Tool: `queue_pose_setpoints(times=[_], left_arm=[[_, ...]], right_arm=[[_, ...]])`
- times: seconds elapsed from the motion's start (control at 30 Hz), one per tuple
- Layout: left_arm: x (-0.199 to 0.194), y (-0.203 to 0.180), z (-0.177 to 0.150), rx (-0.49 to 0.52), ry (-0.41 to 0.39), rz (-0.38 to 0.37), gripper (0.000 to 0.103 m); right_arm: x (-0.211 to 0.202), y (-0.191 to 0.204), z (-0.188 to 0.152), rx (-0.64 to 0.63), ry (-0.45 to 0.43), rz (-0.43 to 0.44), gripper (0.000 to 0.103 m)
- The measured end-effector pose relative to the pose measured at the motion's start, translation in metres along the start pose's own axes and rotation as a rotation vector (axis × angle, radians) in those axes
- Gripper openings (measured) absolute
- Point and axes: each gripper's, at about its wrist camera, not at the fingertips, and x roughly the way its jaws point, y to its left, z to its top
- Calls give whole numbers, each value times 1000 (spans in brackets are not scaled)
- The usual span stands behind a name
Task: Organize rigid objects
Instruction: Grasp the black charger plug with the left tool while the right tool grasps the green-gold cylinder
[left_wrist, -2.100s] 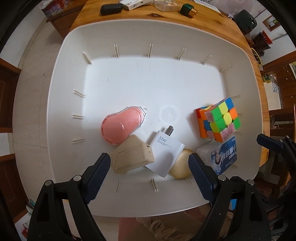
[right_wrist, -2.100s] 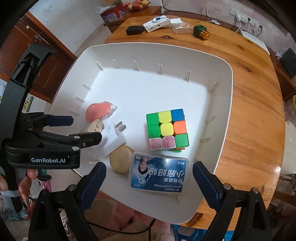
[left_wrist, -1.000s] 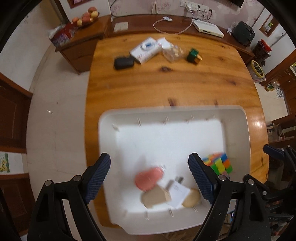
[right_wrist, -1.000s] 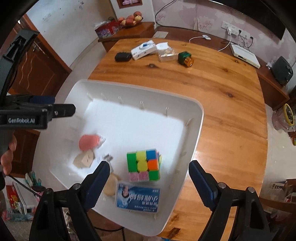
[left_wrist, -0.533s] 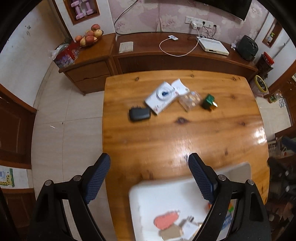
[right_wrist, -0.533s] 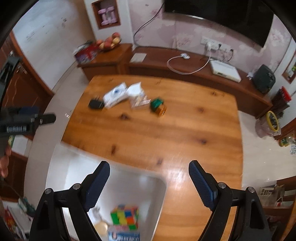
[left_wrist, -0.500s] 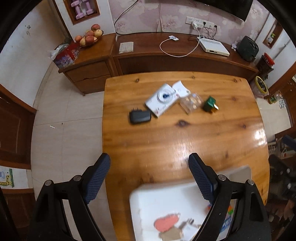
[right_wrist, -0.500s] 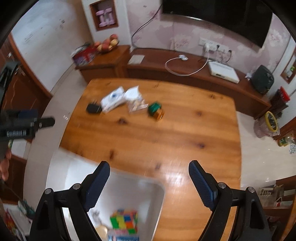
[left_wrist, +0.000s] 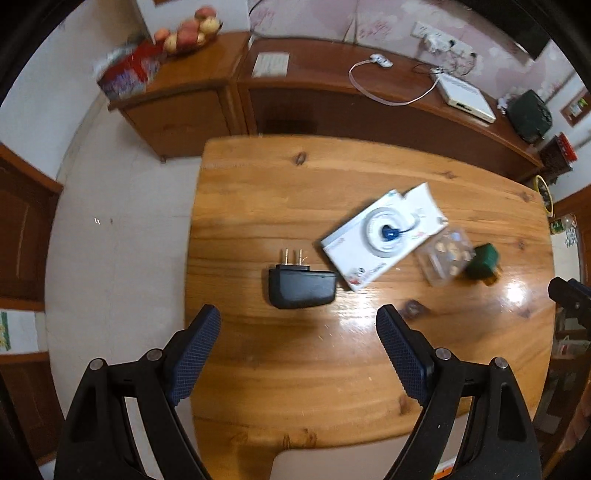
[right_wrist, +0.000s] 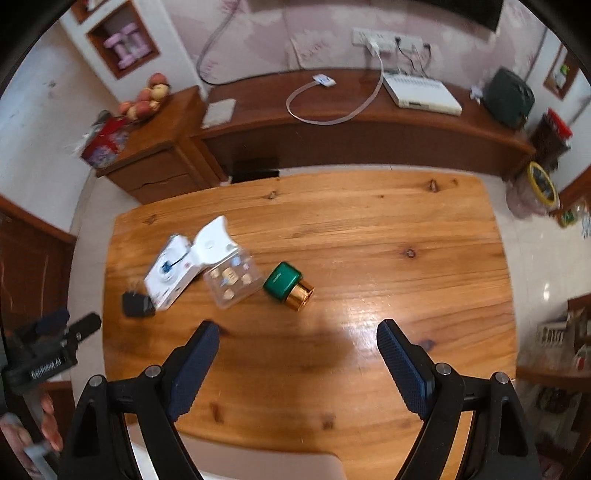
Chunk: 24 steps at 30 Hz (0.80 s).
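A black plug adapter (left_wrist: 301, 286) lies on the wooden table (left_wrist: 369, 369), just ahead of my open, empty left gripper (left_wrist: 298, 349). To its right lie a white box (left_wrist: 384, 240), a clear plastic case (left_wrist: 445, 256) and a green and gold cylinder (left_wrist: 482, 264). In the right wrist view the cylinder (right_wrist: 288, 286), the clear case (right_wrist: 231, 278), the white box (right_wrist: 171, 273) and the adapter (right_wrist: 136, 304) lie ahead and to the left of my open, empty right gripper (right_wrist: 298, 350). The white tray's rim (right_wrist: 240, 463) shows at the bottom edge.
A wooden sideboard (right_wrist: 369, 122) with a white router (right_wrist: 421, 94) and a cable stands beyond the table. A fruit bowl (right_wrist: 146, 98) sits on a cabinet at the left. The left gripper shows at the left edge of the right wrist view (right_wrist: 48, 350).
Both grippers have pulled up and away from the white tray and swung toward the far objects on the table. The tray has dropped to the bottom edge of both views.
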Motion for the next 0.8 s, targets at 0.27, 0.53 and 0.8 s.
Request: queue_pose_setpoints(times=[0.27,0.53,0.8], left_arm=[[46,10,9,-46,42,-3,88],[64,5,11,-50,52,-15,88],[70,10,14,-67,54,-41,89]], right_arm=[[69,-18,23,195,120,49,88],[106,-26,27,343,207,60,73],[112,-19,28,400,206,21,69]])
